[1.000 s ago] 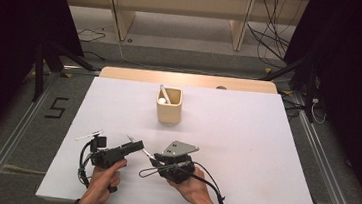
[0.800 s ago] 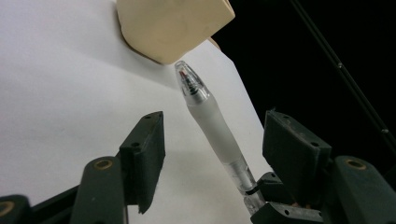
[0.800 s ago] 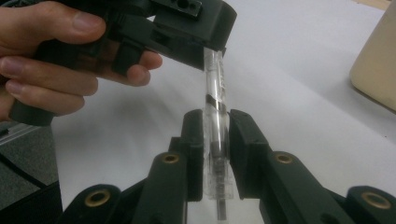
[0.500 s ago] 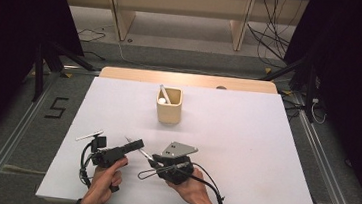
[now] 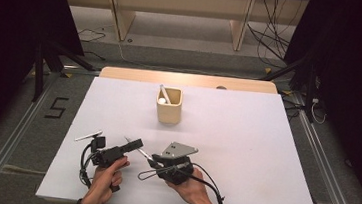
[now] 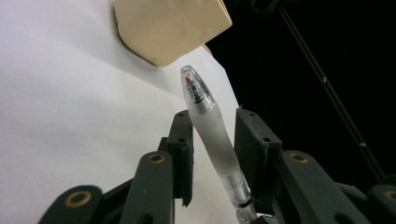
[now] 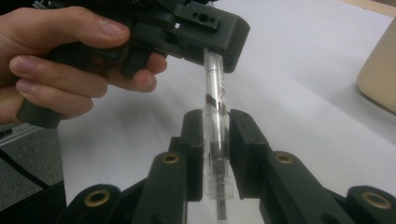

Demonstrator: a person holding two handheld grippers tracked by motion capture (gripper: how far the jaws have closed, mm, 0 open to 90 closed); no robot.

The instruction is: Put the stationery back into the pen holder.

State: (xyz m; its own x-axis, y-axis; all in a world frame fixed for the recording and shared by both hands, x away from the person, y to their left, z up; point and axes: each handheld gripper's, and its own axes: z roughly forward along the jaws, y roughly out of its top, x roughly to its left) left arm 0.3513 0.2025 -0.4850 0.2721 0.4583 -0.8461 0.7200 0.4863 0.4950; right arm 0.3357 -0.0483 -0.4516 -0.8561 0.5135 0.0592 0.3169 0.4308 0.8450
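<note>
A person stands at the near edge of a white table [image 5: 244, 153], holding a black two-jaw gripper in each hand, and a clear pen [image 5: 140, 150] is stretched between the two grippers just above the tabletop. The left gripper [image 5: 135, 144] sits at the person's left, its jaws having just been closing with the frosted grip end of the pen between them; in the left gripper view the pen [image 6: 210, 140] lies against the right-hand jaw, while a slim gap shows beside the other, so I cannot tell whether the pinch is complete. The right gripper [image 5: 155, 161], just beside it, has its jaws clamped on the pen's transparent barrel, plainly seen in the right gripper view [image 7: 215, 140], where the left hand [image 7: 56, 60] wraps the other gripper's handle. Farther back, near the table's middle, stands a beige square cup [image 5: 169, 106] with a white stick leaning inside it, well apart from both hands.
</note>
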